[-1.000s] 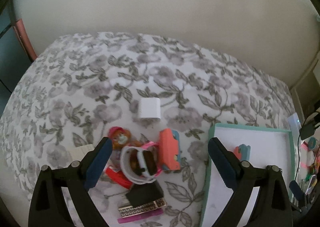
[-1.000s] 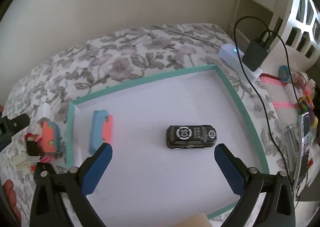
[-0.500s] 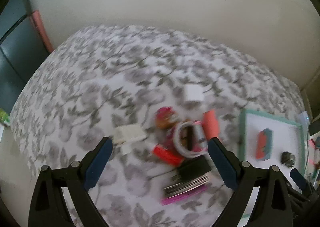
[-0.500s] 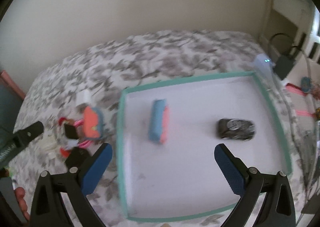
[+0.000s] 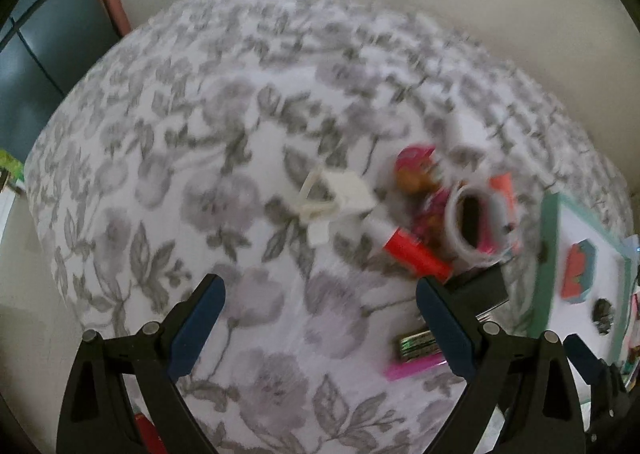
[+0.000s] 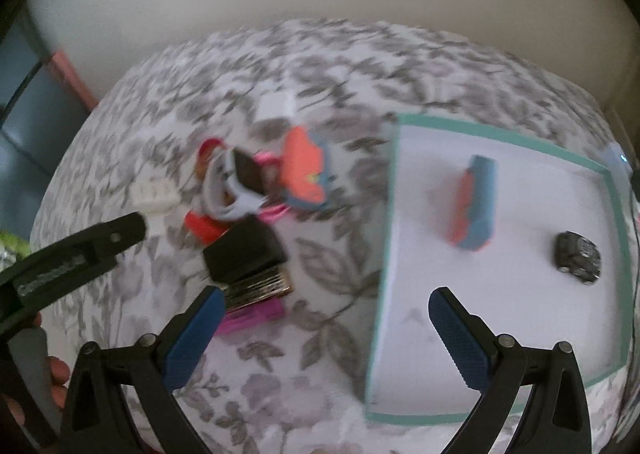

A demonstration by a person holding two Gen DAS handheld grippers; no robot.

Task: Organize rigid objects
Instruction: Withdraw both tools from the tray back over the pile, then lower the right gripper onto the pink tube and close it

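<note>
Both grippers are wide open and hold nothing. The toy pile (image 6: 256, 198) sits mid-bed, left of the tray (image 6: 394, 214). The black box (image 6: 244, 252) is just ahead of the right gripper (image 6: 320, 334), a bit left. The left gripper (image 5: 318, 328) is near too.

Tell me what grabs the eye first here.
A bright heap of small toys sits mid-bedspread, left of the teal-rimmed tray. In the tray lie an orange-and-blue block and a dark toy car. Both grippers, left and right, hover open.
</note>
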